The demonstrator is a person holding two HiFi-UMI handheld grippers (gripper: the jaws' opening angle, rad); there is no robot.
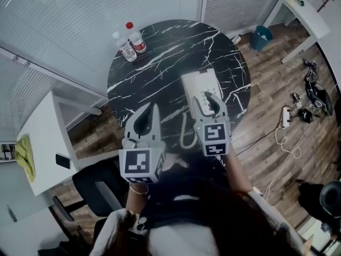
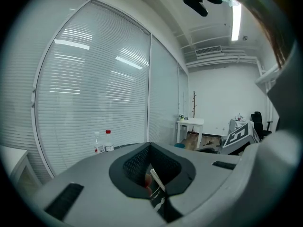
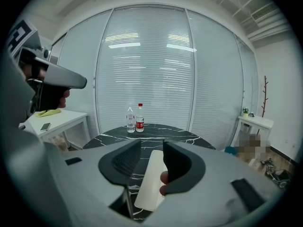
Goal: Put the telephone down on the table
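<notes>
The white telephone (image 1: 198,85) lies on the black marble tabletop (image 1: 160,52), toward 4 o'clock of its round top, so the putting-down looks all but done. The right tongs (image 1: 209,101) stand apart around the telephone's near end, with a gap showing beside it and no grip. What seems left is only to lift them clear. The left tongs (image 1: 152,109) hover near 7 o'clock, closed on nothing.
</notes>
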